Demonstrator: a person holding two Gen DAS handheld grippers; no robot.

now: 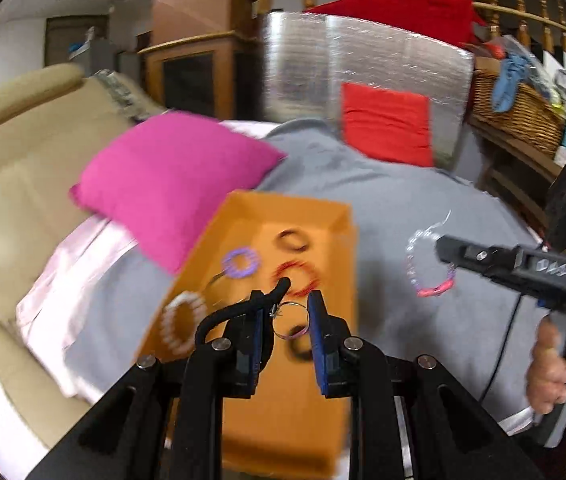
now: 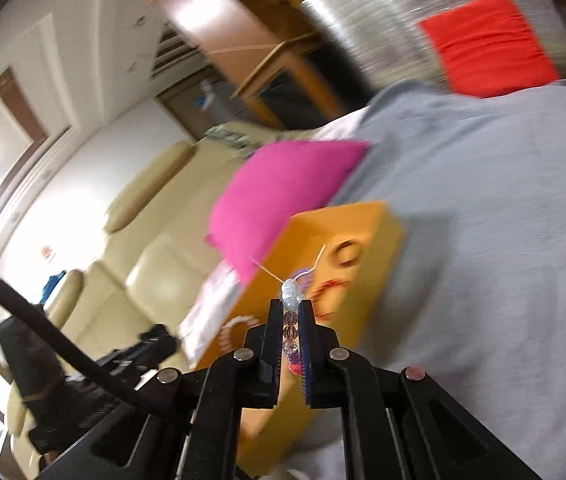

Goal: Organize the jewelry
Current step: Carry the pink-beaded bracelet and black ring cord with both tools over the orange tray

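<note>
A beaded bracelet (image 2: 291, 320) of clear, purple and pink beads was clamped between the right gripper's (image 2: 291, 312) nearly closed fingers, its loose thread ends sticking up. From the left wrist view, that bracelet (image 1: 427, 268) was seen dangling off the fingertip above the grey sheet (image 1: 403, 208), just right of the orange tray (image 1: 335, 220). The left gripper (image 1: 285, 308) was held partly open over the tray's near end, nothing pinched between its pads, though a black cord (image 1: 243, 308) was draped across the left finger. Already laid in the tray: a purple ring (image 1: 240, 263), a brown one (image 1: 293, 241), a red bracelet (image 1: 297, 276), a white pearl bracelet (image 1: 183, 326) and a thin silver ring (image 1: 293, 320). A pink cushion (image 1: 175, 184) was resting just beside the tray.
</note>
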